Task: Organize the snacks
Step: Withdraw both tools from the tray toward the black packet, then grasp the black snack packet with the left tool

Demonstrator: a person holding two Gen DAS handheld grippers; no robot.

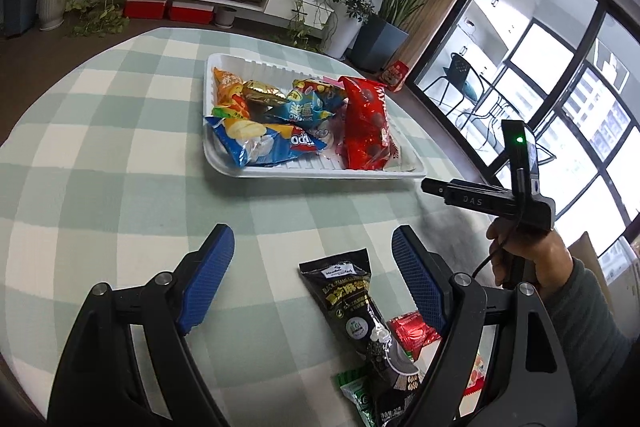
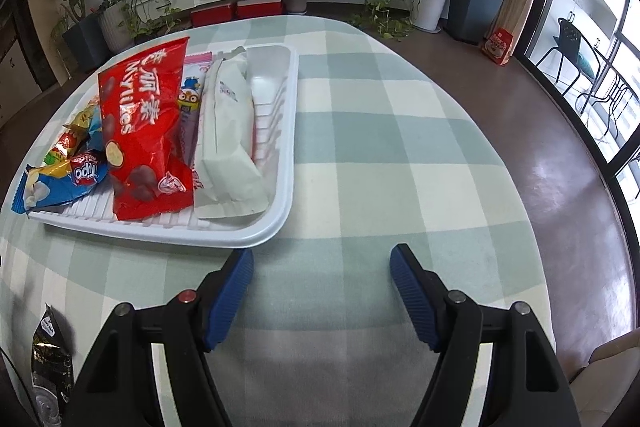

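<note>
Left wrist view. Left gripper [image 1: 312, 259], black frame with blue ribbed pads [image 1: 208, 279], fingers standing well apart, nothing between the pads. It points down over a round table covered with a green-and-white checked cloth [image 1: 120, 147]. A long black snack packet with gold lettering [image 1: 348, 299] lies on the cloth near the right pad, partly between the fingers but not touched by either. Beside its lower end lie a small red foil packet [image 1: 412, 333] and a green packet [image 1: 356, 393], both partly hidden by the gripper frame. Further off sits a white ribbed plastic tray [image 1: 320, 173] with snacks inside: a red bag with chocolate balls printed on it [image 1: 366, 123] at the right, a blue Tipo packet [image 1: 276, 143] at the front, a blue-and-yellow bag [image 1: 308, 103] and a gold foil packet [image 1: 262, 95] behind. At the right edge, the person's right hand [image 1: 528, 263] holds the right gripper [image 1: 432, 187] just beside the tray's near corner; its fingers are seen edge-on, so the gap cannot be told here.

Right wrist view. Right gripper [image 2: 322, 259], blue pads [image 2: 232, 295] apart, empty, over bare cloth [image 2: 400, 147]. The white tray [image 2: 288, 147] lies ahead to the left, near the left pad. Inside: red bag [image 2: 140, 131], a white paper-like pouch [image 2: 228, 131] beside it on the right, blue Tipo packet [image 2: 80, 175] at the left. The black packet [image 2: 52, 359] shows at the lower left edge.
</note>
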